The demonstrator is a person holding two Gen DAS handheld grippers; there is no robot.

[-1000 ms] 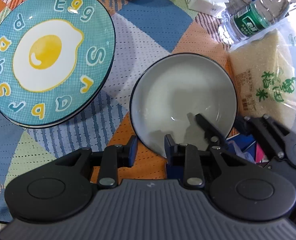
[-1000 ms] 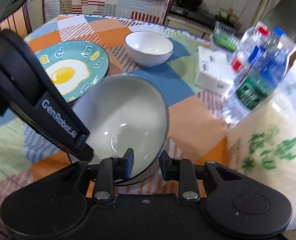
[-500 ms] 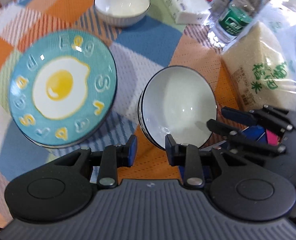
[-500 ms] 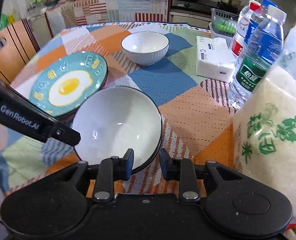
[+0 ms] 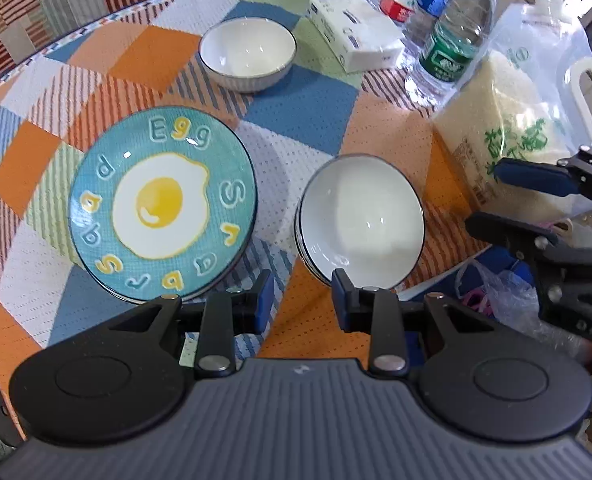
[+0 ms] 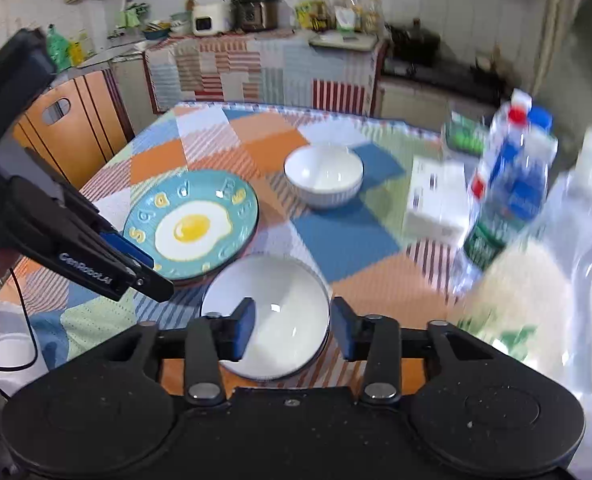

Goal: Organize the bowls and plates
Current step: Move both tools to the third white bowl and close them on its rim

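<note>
Two nested white bowls (image 5: 362,220) (image 6: 272,312) sit on the patchwork tablecloth, right of a stack of teal egg plates (image 5: 162,204) (image 6: 192,228). A third white bowl (image 5: 248,54) (image 6: 323,174) stands farther back. My left gripper (image 5: 302,306) hovers above the near edge between the plates and the bowls, open with nothing between its fingers. My right gripper (image 6: 292,328) (image 5: 524,204) hangs above the nested bowls. Its jaws are opening and its pads touch nothing. In the right wrist view, my left gripper (image 6: 132,264) reaches in from the left.
Several water bottles (image 5: 452,40), a white tissue pack (image 5: 356,38) and a bag of rice (image 5: 508,140) crowd the table's right side. A wooden chair (image 6: 68,132) stands at the left, with a kitchen counter behind the table.
The right gripper has let go of the bowl's rim and its jaws have spread. That bowl now rests nested in the other one. Both grippers have risen away from the table.
</note>
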